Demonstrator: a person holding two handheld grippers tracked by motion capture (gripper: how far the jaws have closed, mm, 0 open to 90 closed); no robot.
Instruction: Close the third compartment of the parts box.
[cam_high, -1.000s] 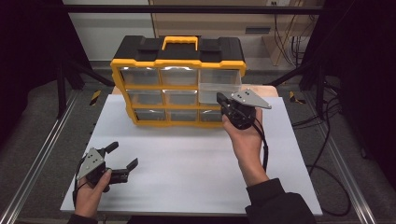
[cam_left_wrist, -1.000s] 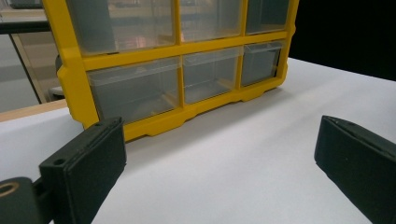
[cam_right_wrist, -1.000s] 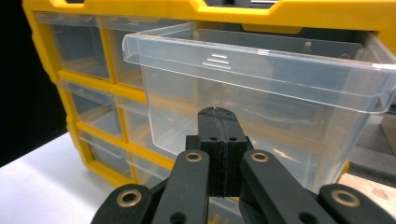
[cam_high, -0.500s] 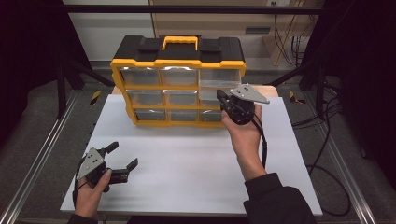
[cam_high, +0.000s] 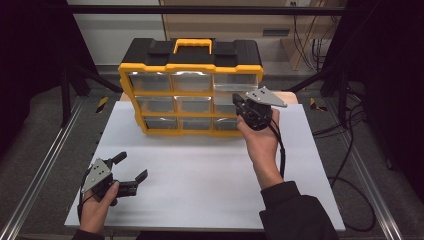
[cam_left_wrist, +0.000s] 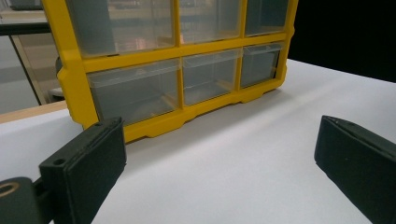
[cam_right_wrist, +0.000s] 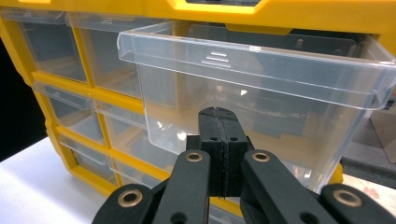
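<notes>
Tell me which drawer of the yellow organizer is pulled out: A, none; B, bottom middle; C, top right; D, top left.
C: the clear top-right drawer juts out of the organizer, right in front of the shut right tongs.

Clear plastic drawer (cam_right_wrist: 261, 88), partly pulled out of the upright yellow-framed organizer (cam_high: 190, 95).

Both grippers, left gripper (cam_high: 131, 169) and right gripper (cam_high: 239, 102), were black, each topped by a grey three-cornered plate with screws; brass-ringed pivots showed, a black cable trailed, and the right sleeve (cam_high: 295, 212) was dark.
</notes>
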